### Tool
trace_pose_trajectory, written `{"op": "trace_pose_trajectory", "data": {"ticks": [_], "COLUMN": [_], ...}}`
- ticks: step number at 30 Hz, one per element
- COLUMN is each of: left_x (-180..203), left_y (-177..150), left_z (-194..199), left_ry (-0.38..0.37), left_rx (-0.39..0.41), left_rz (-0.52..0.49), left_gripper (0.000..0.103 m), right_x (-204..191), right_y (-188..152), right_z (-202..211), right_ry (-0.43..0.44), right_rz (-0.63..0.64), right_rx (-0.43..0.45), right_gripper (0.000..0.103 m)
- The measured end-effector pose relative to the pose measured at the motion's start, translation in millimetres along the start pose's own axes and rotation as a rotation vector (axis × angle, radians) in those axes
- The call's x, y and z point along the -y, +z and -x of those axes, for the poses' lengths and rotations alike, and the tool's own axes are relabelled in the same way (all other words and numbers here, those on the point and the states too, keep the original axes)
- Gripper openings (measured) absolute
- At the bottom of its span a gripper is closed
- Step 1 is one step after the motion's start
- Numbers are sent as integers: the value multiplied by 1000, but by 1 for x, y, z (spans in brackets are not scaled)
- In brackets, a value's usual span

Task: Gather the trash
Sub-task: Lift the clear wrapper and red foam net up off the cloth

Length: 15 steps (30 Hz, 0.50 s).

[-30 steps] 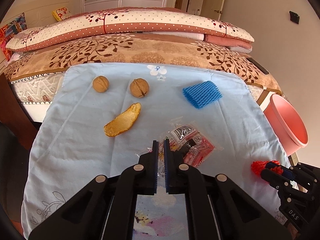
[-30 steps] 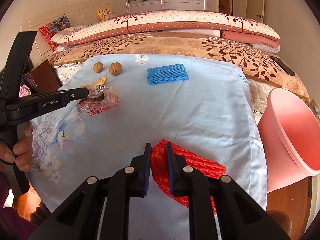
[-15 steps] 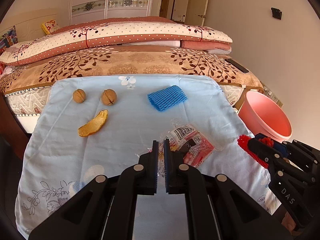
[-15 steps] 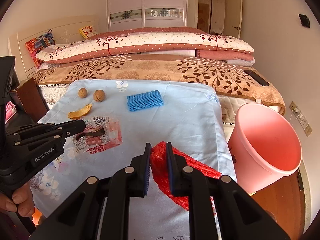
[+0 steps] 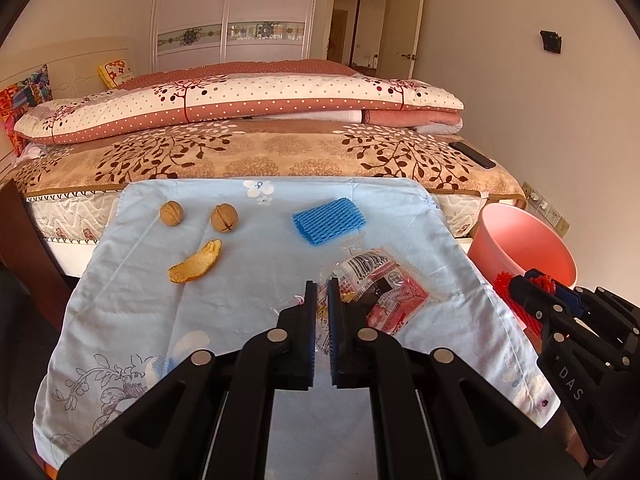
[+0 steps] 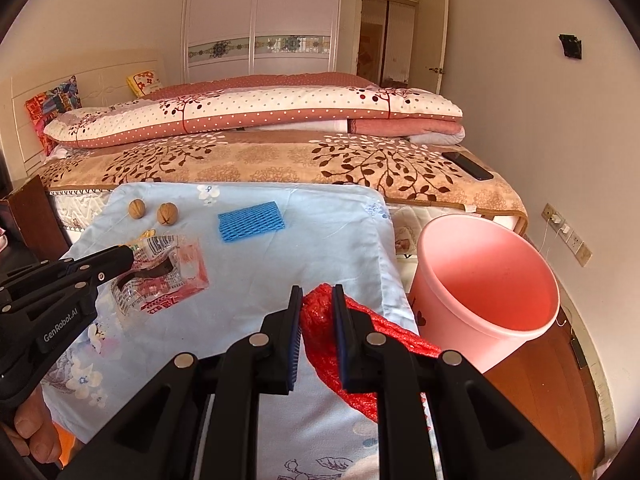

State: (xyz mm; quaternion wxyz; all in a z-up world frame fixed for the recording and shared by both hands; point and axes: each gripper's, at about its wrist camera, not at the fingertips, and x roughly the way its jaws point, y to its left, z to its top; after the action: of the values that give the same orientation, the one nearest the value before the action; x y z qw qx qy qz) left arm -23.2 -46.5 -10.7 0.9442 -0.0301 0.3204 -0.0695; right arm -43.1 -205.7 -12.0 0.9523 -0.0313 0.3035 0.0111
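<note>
The clear snack wrapper with red print hangs from the left hand-held gripper, whose jaws are clamped on its near edge, the rest of it spreading out just ahead of the fingertips above the pale blue cloth that covers the table. The red foam net is pinched between the nearly closed jaws of the right hand-held gripper at the table's right edge, its loose end trailing back under the fingers. Just beyond that edge stands the pink bin, mouth open. Toward the far edge of the table lie a blue foam net, two walnuts side by side near the far left corner, and an orange peel just in front of them.
</note>
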Motion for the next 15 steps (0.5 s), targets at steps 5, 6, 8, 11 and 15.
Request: {"op": "trace_pose_trajectory", "data": {"ticks": [5,6,8,11,15], "left_x": [5,6,8,11,14], "left_y": [1,1,1,1,0], "left_z": [6,8,9,11,12], "left_ry": [5,4,4,2,2], "left_rx": [17,19,22,25,26], "left_rz": [-3,-6,-11,-19,-25], "left_gripper": [5,5,5,5,5], "right_x": [9,10,12,14,16], "right_y": [1,1,1,1,0], "right_z": [11,13,16,19,21], "right_ry": [-38,-43,-48,-55,-61], "right_rz": [-16,-18,-21,-23,-26], "right_rx": [36,40,44,51,54], "right_gripper": [14,14,14,14,14]}}
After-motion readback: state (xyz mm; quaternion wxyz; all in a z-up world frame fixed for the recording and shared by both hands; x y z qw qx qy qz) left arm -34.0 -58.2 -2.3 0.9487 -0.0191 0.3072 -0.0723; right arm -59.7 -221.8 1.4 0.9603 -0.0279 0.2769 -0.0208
